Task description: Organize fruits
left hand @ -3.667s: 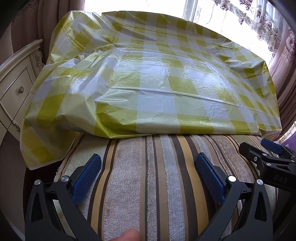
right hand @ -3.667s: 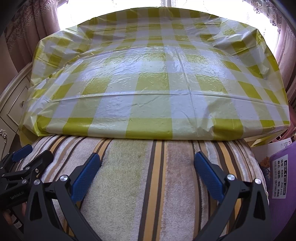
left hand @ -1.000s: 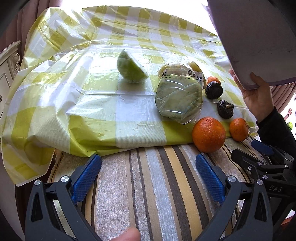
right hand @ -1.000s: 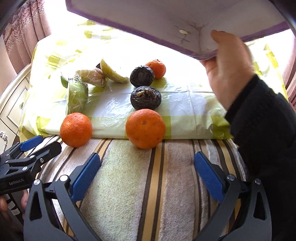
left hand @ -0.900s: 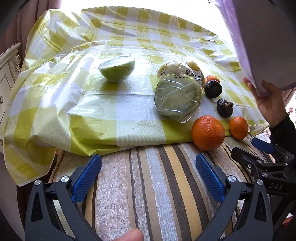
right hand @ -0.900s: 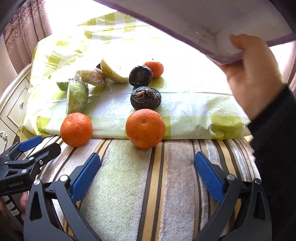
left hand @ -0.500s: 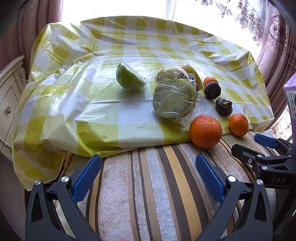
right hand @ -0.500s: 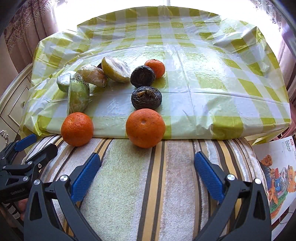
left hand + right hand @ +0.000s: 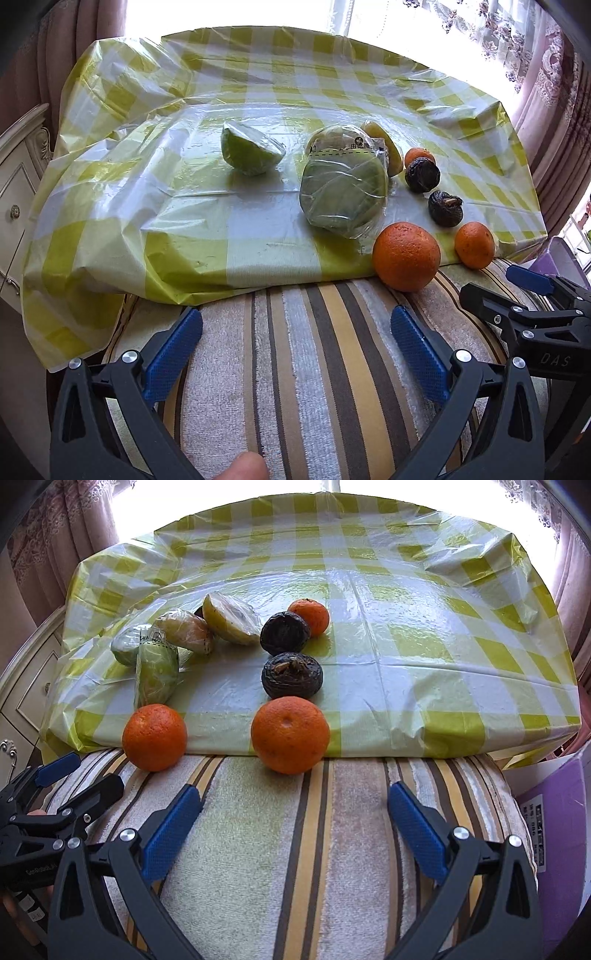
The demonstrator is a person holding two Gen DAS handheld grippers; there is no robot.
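Observation:
Fruits lie on a yellow-checked plastic cloth [image 9: 177,206]. A cut green fruit in film [image 9: 252,152] sits left; a wrapped green piece [image 9: 343,192] is in the middle, with two more wrapped pieces behind it [image 9: 231,618]. Two dark wrinkled fruits [image 9: 291,674] [image 9: 284,632] and a small orange [image 9: 309,614] lie to the right. Two oranges [image 9: 290,734] [image 9: 154,736] rest at the cloth's near edge. My left gripper [image 9: 295,354] and right gripper [image 9: 293,830] are both open and empty over the striped towel.
A striped towel [image 9: 325,849] covers the near surface. A white cabinet [image 9: 14,177] stands to the left. A purple box [image 9: 557,819] sits at the right edge. Curtains and a bright window are behind the table.
A person's hand tipped fruits out of a purple box onto the bare cloth, then took the box away. The cut green fruit rocked and settled. Both grippers stayed in place.

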